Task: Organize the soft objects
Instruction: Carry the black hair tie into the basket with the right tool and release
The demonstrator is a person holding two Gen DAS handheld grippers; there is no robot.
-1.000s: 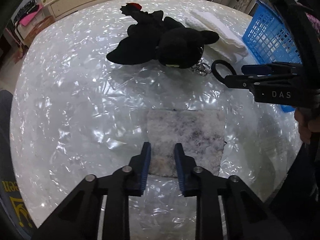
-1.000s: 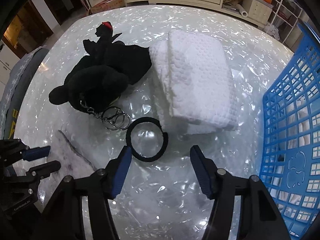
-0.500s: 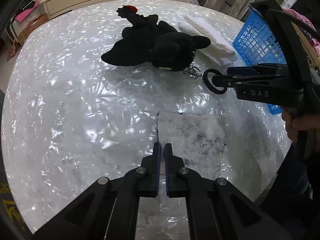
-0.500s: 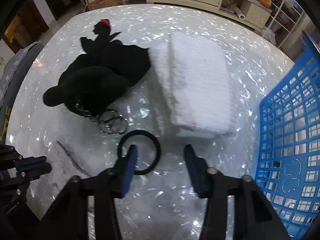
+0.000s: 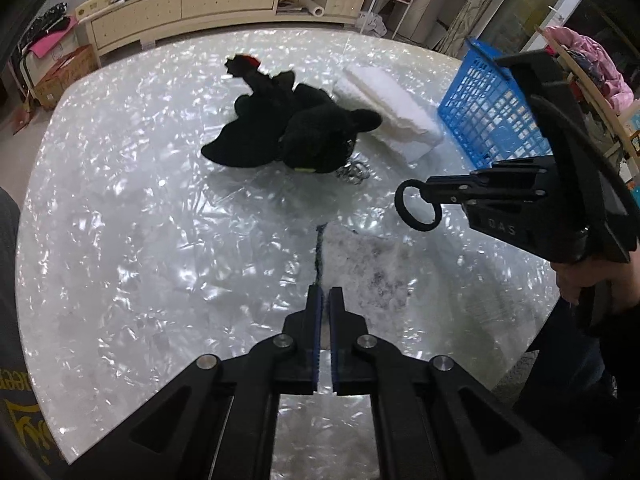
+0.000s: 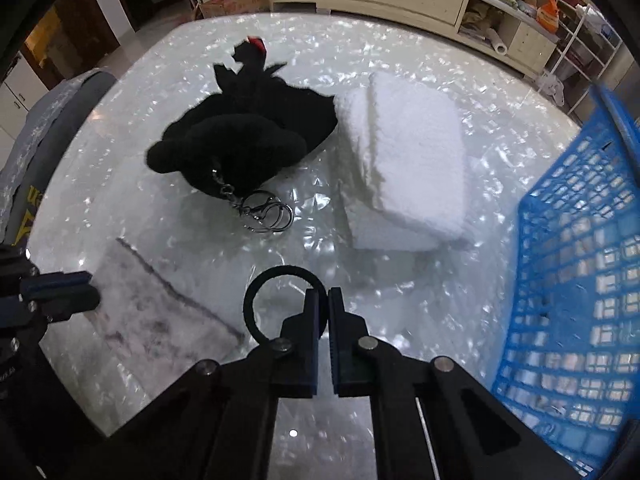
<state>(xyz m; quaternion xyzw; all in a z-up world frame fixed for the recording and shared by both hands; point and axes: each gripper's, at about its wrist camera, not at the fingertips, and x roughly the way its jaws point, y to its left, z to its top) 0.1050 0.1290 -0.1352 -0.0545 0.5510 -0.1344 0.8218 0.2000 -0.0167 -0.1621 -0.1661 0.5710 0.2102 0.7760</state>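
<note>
**Both grippers clamped: right has the hair tie, left has the cloth**

Since 1.0 s ago: both sets of jaws went from spread to nearly touching. The hair tie (image 6: 280, 304) was flat on the table (image 5: 120, 208) then; now the right gripper (image 6: 324, 300) has it pinched and it hangs clear of the surface. The left gripper (image 5: 325, 300) has closed on the near edge of the cloth (image 5: 372, 264), and the cloth's left edge is pulled up into a ridge.

Landmark = plush (image 5: 296, 132).

- Hair tie: thin black loop, round, not deformed. Held by its right side; most of the ring sticks out to the left of the fingers. It sits nearer the camera than the plush, lifted above the table, just beyond the cloth's far right corner.
- Cloth: flat grey-white speckled square with a dark stitched edge, nearer the camera than the plush, well apart from it.
- Plush: black, fluffy, red tuft at its far end, lying on its side. Keyrings (image 6: 266, 214) on a short chain lie against its near side.
- Towel (image 6: 404, 160): white, folded, textured, touching the plush's right side.
- Basket (image 6: 580, 280): blue lattice, right of the towel, farther from the plush.
- Left-wrist view: the right gripper (image 5: 430, 196) comes in from the right with the tie (image 5: 418, 208) at its tip.
</note>
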